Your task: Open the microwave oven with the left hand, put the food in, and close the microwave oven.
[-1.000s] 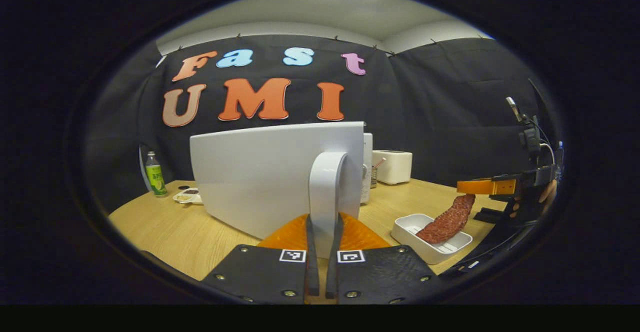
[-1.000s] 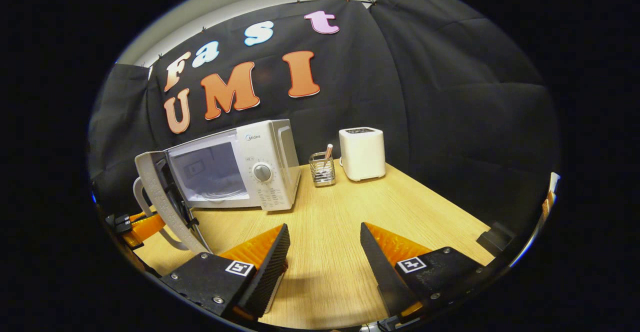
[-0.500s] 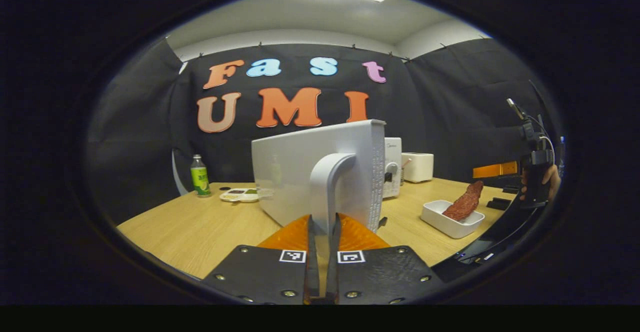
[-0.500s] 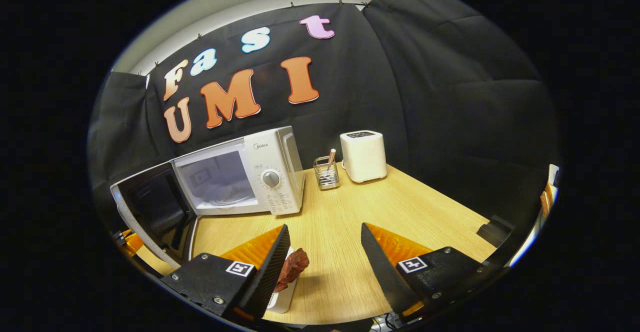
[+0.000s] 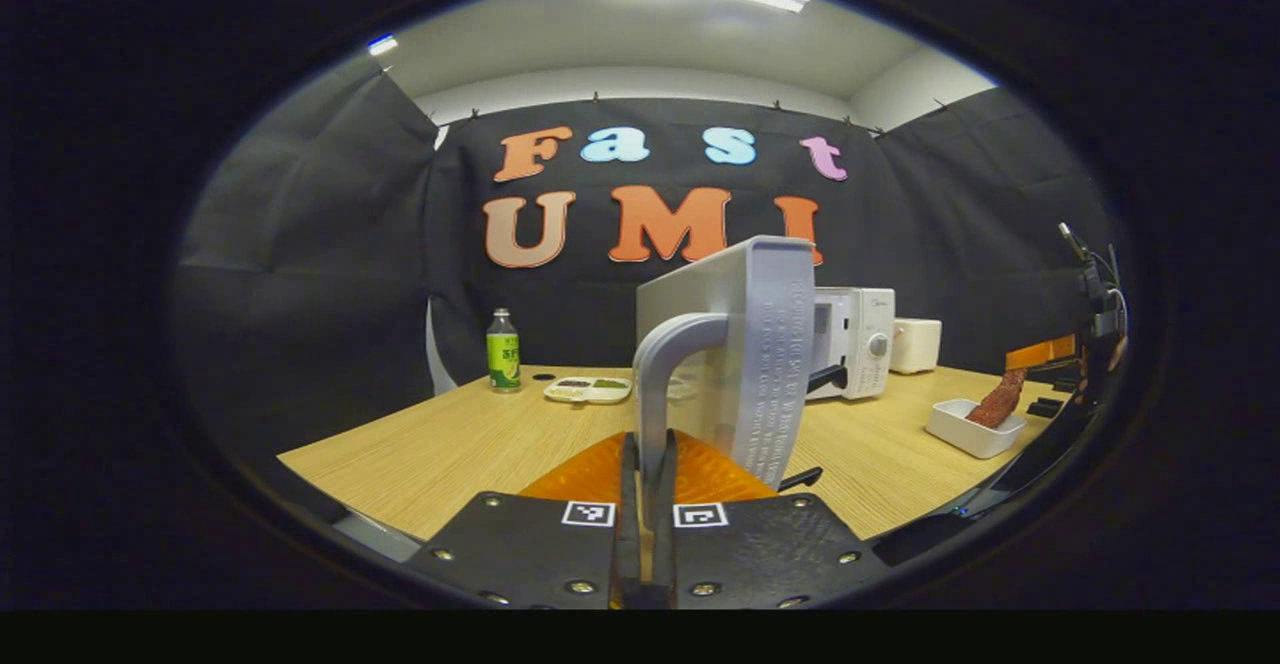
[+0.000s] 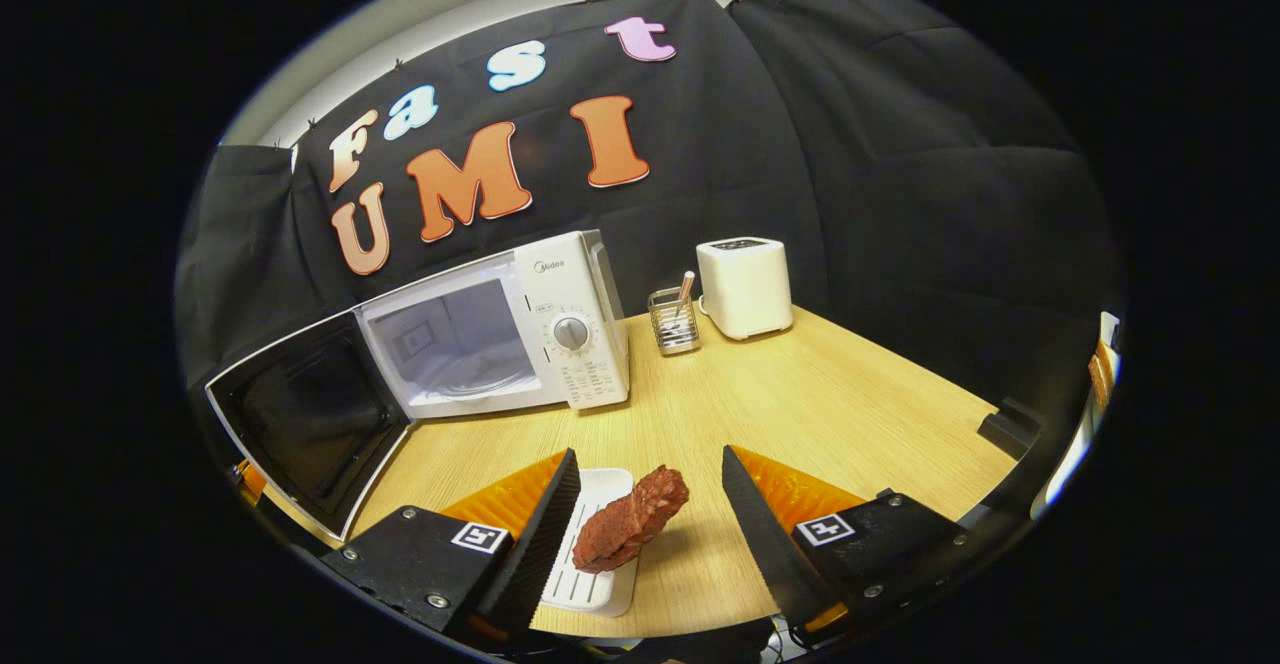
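White plastic fills my left tool's view: the microwave door stands swung wide, and my left tool is clamped tight on its curved handle, both fingers pressing the bar. I'm holding it so the door can't drift shut while the cavity waits open. From the right tool's view the microwave sits at the far left of the counter, its dark-lined door folded out to the near left, the cavity bare and lit.

My right tool hangs with its fingers spread wide, gripping nothing. The food, a reddish slab, leans in its white tray on the near counter, right between those spread fingers. That's a lined-up approach, I judge, not a grasp yet: no finger touches the meat.

Opening looks done; loading is next. The slab is tilted against the tray's edge, so I reckon a pinch across its width needs care, or it could slide back down.

Toaster and utensil holder stand far right, well clear of the path.
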Demonstrator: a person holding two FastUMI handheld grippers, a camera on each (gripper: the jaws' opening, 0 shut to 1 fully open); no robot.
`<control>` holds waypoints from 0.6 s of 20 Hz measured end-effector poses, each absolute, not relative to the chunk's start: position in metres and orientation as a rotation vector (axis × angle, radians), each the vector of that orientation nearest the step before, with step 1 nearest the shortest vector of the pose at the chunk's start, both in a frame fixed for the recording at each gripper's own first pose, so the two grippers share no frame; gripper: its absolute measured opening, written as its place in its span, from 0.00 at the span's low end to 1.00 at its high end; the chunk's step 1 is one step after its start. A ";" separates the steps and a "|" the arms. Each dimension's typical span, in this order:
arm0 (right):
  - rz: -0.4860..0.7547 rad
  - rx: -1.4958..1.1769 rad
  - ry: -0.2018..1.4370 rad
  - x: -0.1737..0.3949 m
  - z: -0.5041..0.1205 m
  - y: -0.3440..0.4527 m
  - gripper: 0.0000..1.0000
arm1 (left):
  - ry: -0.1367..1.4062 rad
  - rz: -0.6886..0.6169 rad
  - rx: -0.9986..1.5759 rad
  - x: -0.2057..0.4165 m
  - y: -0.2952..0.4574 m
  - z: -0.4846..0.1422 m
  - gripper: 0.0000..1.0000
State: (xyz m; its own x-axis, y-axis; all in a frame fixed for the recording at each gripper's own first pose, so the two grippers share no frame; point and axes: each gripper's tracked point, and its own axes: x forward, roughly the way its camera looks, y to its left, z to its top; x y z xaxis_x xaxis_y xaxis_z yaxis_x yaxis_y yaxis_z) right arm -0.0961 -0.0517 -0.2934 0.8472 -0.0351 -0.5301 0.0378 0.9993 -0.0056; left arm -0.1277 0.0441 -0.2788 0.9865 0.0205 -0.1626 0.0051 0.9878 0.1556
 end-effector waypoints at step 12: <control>-0.132 0.100 0.619 -0.096 -0.312 -0.049 0.84 | 0.176 -0.107 0.167 -0.129 0.094 -0.271 0.07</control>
State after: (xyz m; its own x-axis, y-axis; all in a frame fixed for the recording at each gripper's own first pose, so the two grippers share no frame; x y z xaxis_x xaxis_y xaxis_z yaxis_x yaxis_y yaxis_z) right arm -0.0963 -0.0486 -0.3120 0.8066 -0.0931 -0.5837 0.1528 0.9868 0.0538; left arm -0.1286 0.0936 -0.2706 0.9789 -0.0914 -0.1827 0.1206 0.9805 0.1552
